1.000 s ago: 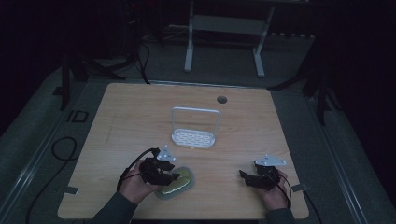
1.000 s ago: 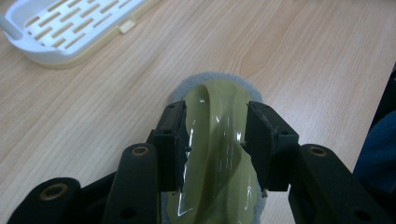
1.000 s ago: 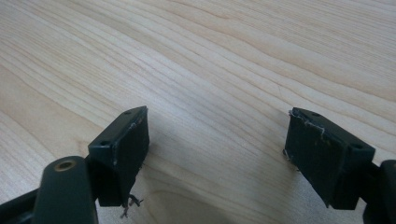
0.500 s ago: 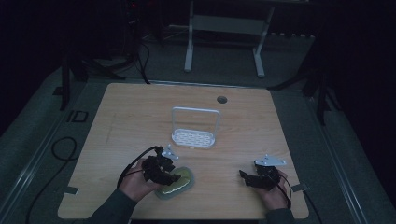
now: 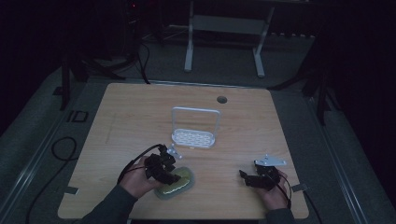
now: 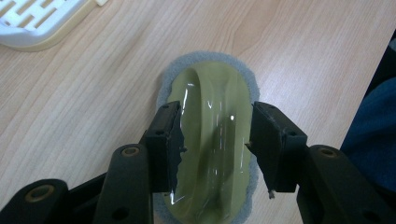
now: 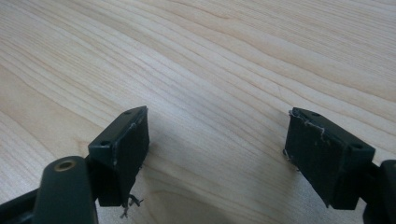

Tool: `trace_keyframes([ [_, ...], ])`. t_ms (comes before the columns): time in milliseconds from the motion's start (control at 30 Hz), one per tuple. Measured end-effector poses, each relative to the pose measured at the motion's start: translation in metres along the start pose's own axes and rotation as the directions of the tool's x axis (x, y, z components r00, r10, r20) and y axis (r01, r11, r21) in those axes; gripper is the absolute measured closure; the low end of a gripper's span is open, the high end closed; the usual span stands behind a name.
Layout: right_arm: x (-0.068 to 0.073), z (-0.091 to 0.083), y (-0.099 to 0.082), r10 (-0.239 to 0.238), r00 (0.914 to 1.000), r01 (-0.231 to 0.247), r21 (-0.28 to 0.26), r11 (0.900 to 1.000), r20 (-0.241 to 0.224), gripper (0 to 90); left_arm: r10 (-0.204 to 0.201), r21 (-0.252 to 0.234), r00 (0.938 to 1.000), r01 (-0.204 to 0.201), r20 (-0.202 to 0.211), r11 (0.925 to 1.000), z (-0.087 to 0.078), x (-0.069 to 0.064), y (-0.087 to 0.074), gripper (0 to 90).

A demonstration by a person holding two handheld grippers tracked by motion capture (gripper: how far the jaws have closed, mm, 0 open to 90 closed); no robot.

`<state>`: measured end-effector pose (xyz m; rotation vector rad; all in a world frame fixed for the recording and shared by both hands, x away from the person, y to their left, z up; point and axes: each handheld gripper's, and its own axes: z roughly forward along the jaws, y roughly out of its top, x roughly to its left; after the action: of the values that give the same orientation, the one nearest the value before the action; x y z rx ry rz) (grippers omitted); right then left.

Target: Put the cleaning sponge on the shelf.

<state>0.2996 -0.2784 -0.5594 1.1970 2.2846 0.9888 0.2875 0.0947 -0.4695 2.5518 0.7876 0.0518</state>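
Note:
A yellow-green plastic scrubber (image 5: 176, 184) on a grey pad lies flat on the wooden table (image 5: 140, 116) near its front edge. In the left gripper view the scrubber (image 6: 212, 93) sits between my left gripper's (image 6: 215, 112) jaws, which straddle its raised ridge. These jaws have just been opening, and the pads stand at the scrubber's sides without squeezing it. In the high view the left gripper (image 5: 169, 175) hovers over the scrubber's left end. My right gripper (image 5: 244, 178) rests at the front right of the table. Its jaws (image 7: 217, 121) are open over bare wood.
A white slotted tray with an upright wire hoop (image 5: 195, 135) stands mid-table behind the scrubber; its corner (image 6: 32, 23) shows in the left gripper view. A round cable hole (image 5: 222, 99) lies at the back. A blue sleeve (image 6: 376, 135) is close on the right.
The left gripper has shifted slightly over the scrubber and its jaws have spread. The right gripper has stayed still.

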Motion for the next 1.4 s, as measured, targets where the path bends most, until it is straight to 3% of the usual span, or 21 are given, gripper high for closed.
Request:
trace_keyframes([
  [333, 0.000, 0.000, 0.000, 0.000, 1.0000, 0.000, 0.000, 1.0000, 0.000, 21.4, 0.014, 0.044, 0.9997, -0.015, 0.019, 0.9989, 0.000, 0.001, 0.006, 56.4],
  [467, 0.000, 0.000, 0.000, 0.000, 1.0000, 0.000, 0.000, 1.0000, 0.000, 21.4, 0.018, 0.089, 0.9994, -0.021, 0.030, 0.9958, 0.001, 0.002, 0.010, 56.6],
  [700, 0.000, 0.000, 0.000, 0.000, 1.0000, 0.000, 0.000, 1.0000, 0.000, 21.4, 0.009, 0.125, 0.9992, -0.013, 0.039, 0.9921, 0.003, 0.002, 0.014, 56.5],
  [900, 0.000, 0.000, 0.000, 0.000, 1.0000, 0.000, 0.000, 1.0000, 0.000, 21.4, 0.003, 0.173, 0.9989, -0.011, 0.047, 0.9849, 0.006, 0.003, 0.018, 57.2],
  [1167, 0.000, 0.000, 0.000, 0.000, 1.0000, 0.000, 0.000, 1.0000, 0.000, 21.4, -0.005, 0.200, 0.9987, -0.006, 0.051, 0.9797, 0.009, 0.004, 0.018, 60.5],
  [1400, 0.000, 0.000, 0.000, 0.000, 1.0000, 0.000, 0.000, 1.0000, 0.000, 21.4, 0.004, 0.249, 0.9989, -0.015, 0.047, 0.9683, 0.012, 0.005, 0.020, 61.9],
])
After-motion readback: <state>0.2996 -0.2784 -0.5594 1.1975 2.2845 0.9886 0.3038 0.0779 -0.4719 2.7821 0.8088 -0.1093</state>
